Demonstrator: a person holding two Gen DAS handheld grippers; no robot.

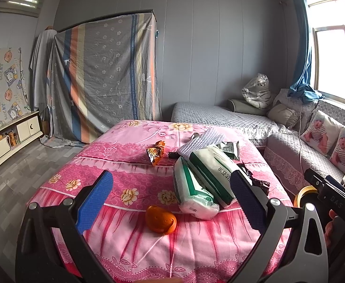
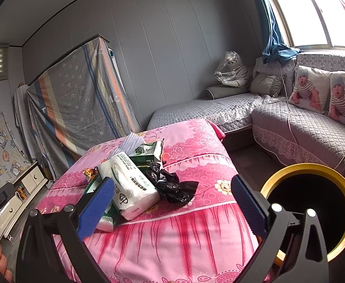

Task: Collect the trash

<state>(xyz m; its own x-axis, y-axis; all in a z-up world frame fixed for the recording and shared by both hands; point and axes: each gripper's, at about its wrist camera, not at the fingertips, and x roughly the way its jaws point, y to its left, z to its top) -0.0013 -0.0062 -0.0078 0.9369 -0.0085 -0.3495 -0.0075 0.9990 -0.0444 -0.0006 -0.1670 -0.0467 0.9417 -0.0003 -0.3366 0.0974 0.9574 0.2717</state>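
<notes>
On the pink floral tablecloth [image 1: 130,184] lie an orange peel [image 1: 160,219], an orange foil snack wrapper [image 1: 156,153], a crumpled black plastic bag [image 2: 172,186], a green-white empty carton [image 2: 148,152] and two tissue packs [image 1: 203,184]. My left gripper [image 1: 170,195] is open and empty, hovering above the peel near the table's front edge. My right gripper [image 2: 172,198] is open and empty, just in front of the black bag and the tissue pack [image 2: 134,188]. A yellow-rimmed black bin [image 2: 313,212] stands right of the table, behind the right gripper's finger.
A grey quilted corner sofa [image 2: 302,127] with baby-print cushions and a toy tiger stands behind and right. A sheet-covered wardrobe [image 1: 104,75] is at the back. A low white cabinet [image 1: 5,143] runs along the left wall. The right gripper's body [image 1: 330,195] shows at right.
</notes>
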